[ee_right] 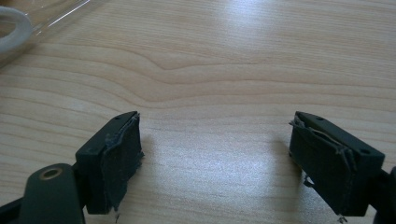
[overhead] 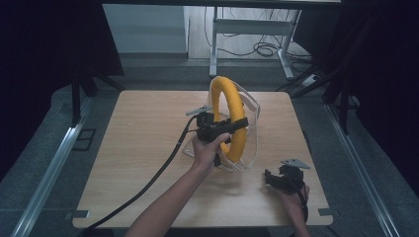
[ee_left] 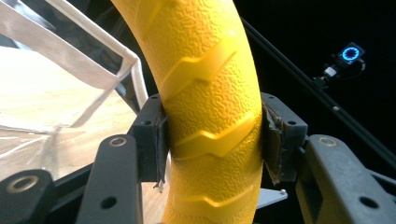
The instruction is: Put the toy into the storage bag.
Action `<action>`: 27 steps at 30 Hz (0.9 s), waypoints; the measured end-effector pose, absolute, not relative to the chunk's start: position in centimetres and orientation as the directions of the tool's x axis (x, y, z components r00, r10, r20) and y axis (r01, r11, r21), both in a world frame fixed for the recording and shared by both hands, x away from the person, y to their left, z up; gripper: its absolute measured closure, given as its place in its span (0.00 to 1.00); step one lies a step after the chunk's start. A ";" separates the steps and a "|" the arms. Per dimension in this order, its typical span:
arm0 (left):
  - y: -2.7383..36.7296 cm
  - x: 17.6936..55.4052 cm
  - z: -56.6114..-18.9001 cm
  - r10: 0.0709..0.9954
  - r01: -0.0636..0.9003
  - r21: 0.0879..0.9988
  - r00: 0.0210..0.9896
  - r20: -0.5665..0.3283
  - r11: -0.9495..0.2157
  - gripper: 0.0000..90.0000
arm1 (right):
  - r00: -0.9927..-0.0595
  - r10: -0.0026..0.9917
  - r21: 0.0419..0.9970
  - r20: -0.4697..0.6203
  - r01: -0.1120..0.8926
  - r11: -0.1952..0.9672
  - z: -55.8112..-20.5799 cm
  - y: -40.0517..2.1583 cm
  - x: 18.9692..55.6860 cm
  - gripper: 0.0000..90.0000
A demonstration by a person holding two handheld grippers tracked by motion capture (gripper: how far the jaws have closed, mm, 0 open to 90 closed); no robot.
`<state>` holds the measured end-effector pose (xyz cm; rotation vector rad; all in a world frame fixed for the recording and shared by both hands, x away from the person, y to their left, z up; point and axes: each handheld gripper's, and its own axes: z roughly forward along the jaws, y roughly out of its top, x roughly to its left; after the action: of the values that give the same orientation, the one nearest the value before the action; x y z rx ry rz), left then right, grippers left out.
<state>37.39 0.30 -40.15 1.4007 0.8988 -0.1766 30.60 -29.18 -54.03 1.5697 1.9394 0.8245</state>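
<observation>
Between the left gripper [ee_left: 212,140] jaws, clamped: textured yellow plastic ring [ee_left: 205,93], clear plastic bag [overhead: 247,106] behind. Best kept upright (right gripper [ee_right: 215,158] gaping, idle).

Overhead table [overhead: 148,148] view (two close-ups)

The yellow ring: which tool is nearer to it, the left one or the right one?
Left. The left tool is clamped on the yellow ring; the right tool sits open, apart from it, near the table's front right.

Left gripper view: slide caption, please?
Left tongs shut on the textured yellow ring, clear bag behind it.
</observation>
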 end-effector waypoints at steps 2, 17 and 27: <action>0.4 37.4 -40.1 0.400 0.599 0.772 0.667 -0.629 0.215 0.55 | -0.203 0.979 0.727 -0.012 0.671 0.148 -54.0 -29.2 30.6 0.18; 2.2 36.9 -38.8 0.423 0.570 0.791 0.674 -0.605 0.222 0.40 | -0.202 0.979 0.726 -0.010 0.672 0.146 -54.0 -29.2 30.6 0.18; 6.4 36.0 -39.3 0.444 0.556 0.804 0.677 -0.586 0.213 0.38 | -0.204 0.979 0.727 -0.012 0.671 0.149 -54.0 -29.2 30.6 0.18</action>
<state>36.02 6.39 -39.32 1.4113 0.9009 -0.0940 30.59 -29.20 -54.02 1.5695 1.9406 0.8247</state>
